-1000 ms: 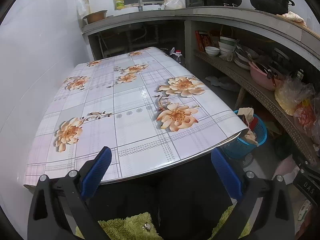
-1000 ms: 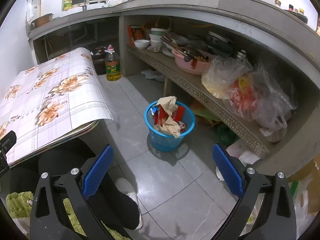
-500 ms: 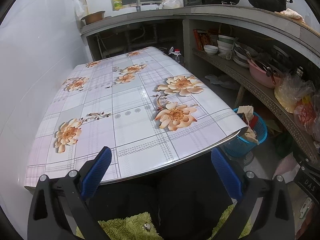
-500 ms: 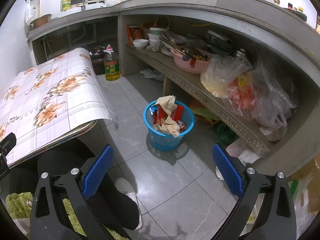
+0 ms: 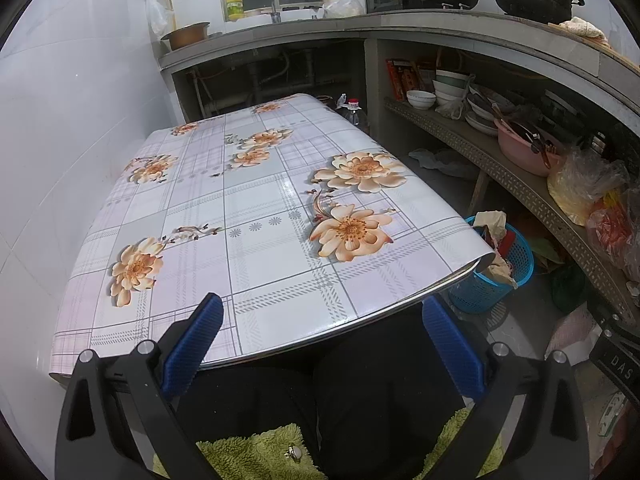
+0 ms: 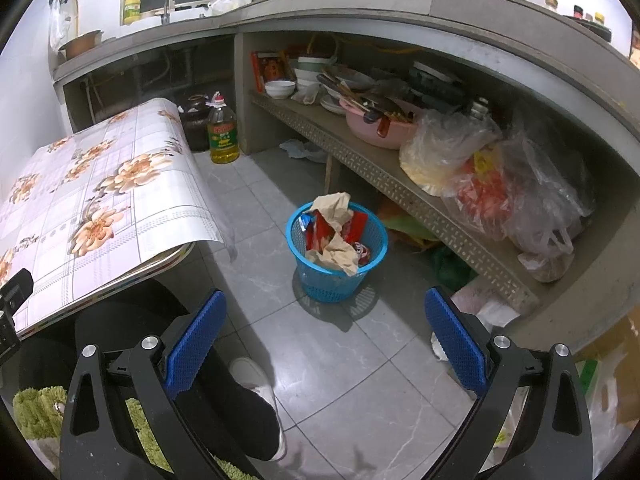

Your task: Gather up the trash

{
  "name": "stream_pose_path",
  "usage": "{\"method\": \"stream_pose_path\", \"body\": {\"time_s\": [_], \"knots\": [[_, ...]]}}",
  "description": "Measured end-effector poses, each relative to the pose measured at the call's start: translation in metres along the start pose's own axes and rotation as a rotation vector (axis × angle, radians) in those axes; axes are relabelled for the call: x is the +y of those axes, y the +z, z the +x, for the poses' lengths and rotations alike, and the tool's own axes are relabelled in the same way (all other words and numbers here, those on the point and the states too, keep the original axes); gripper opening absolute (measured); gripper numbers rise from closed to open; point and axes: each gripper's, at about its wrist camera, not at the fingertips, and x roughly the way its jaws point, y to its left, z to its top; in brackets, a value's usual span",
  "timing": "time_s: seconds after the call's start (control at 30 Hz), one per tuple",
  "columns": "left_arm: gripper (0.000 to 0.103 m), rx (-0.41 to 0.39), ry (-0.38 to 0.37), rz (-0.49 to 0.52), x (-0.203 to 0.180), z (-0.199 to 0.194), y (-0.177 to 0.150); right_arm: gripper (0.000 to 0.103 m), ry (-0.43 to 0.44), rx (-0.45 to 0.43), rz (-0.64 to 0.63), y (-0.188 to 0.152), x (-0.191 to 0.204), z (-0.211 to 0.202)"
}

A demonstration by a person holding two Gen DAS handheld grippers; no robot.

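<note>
A blue mesh trash basket (image 6: 337, 258) stands on the tiled floor, filled with crumpled brown paper (image 6: 334, 206) and red wrappers. It also shows in the left wrist view (image 5: 496, 270), half hidden behind the table corner. My right gripper (image 6: 325, 342) is open and empty, above the floor short of the basket. My left gripper (image 5: 320, 344) is open and empty, at the near edge of the table with the floral cloth (image 5: 256, 216). No trash shows on the table top.
A concrete counter with a lower shelf (image 6: 384, 176) holds bowls, a pink basin (image 6: 376, 124) and plastic bags (image 6: 500, 184). An oil bottle (image 6: 222, 134) stands on the floor by the table. My legs and a shoe (image 6: 256, 384) are below the grippers.
Both views have shifted very slightly; the grippers stay open and empty and nothing in the scene has moved.
</note>
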Motion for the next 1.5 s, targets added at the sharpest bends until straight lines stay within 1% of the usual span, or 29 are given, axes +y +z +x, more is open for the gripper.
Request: {"method": "stream_pose_path", "body": {"time_s": [1.5], "knots": [[0.098,0.005,-0.012,0.000,0.0019,0.0008,0.0001,0.095,0.000,-0.003,0.000,0.0032,0.0027,-0.0023]]}}
